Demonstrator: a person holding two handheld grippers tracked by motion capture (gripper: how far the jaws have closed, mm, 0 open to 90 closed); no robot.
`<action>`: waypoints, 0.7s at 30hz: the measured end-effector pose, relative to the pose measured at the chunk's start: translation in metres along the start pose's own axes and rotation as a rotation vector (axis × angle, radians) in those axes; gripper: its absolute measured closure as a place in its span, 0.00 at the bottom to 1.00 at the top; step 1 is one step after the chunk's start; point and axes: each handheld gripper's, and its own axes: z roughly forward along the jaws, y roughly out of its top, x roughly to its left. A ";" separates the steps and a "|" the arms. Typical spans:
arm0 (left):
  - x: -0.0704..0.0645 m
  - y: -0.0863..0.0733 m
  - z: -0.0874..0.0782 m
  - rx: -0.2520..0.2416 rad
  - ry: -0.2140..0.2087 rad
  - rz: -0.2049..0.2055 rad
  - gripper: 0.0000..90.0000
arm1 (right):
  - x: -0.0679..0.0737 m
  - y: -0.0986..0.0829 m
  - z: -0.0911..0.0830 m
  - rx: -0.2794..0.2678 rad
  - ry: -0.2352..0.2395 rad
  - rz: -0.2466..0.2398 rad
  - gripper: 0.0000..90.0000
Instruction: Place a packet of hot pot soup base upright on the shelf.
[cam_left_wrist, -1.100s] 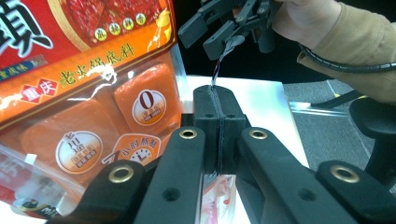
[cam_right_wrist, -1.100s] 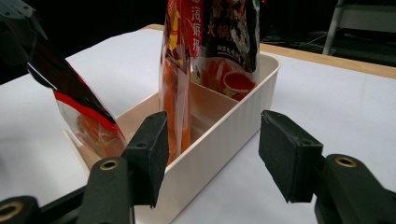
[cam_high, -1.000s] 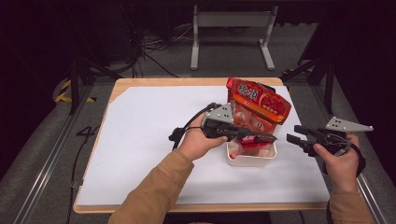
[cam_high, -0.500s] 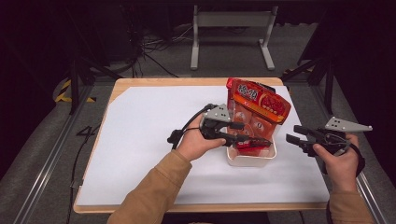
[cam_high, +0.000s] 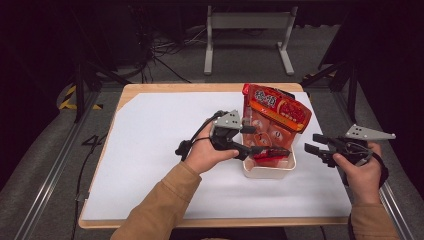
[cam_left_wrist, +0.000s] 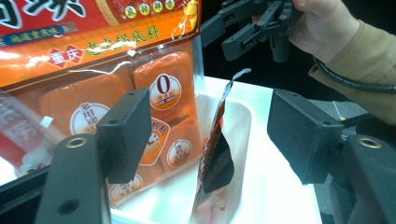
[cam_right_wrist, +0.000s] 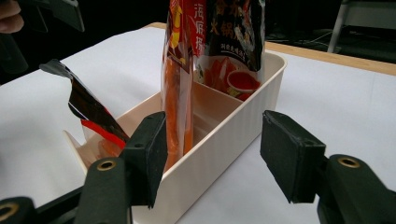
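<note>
A white bin (cam_high: 270, 171) sits at the table's right of centre. A big orange bag (cam_high: 274, 116) of sachets stands in it, leaning toward the far side. A small dark and red packet (cam_left_wrist: 215, 161) stands upright in the bin's near end, between the jaws of my left gripper (cam_left_wrist: 215, 126), which are apart and not touching it. In the high view my left gripper (cam_high: 260, 141) reaches into the bin from the left. My right gripper (cam_high: 314, 145) hovers open just right of the bin, and its view looks along the bin's long wall (cam_right_wrist: 219, 135).
A second dark packet (cam_right_wrist: 233, 37) printed with a red sauce dish stands at the bin's far end behind the orange bag (cam_right_wrist: 180, 84). White paper (cam_high: 165, 150) covers the wooden table (cam_high: 180, 88). Stands and cables lie on the dark floor beyond.
My left gripper has drifted a little to the left, away from the bin. The small packet stays in the bin. The right gripper has not moved.
</note>
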 end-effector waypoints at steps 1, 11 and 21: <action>0.000 0.000 -0.002 0.003 0.005 0.001 0.33 | 0.000 0.000 0.001 -0.001 0.001 -0.001 0.46; -0.002 -0.001 -0.037 0.007 0.080 -0.016 0.29 | -0.001 0.000 0.006 0.006 -0.003 -0.012 0.42; -0.004 -0.010 -0.075 0.006 0.151 -0.041 0.27 | 0.000 -0.002 0.005 0.014 -0.008 -0.015 0.39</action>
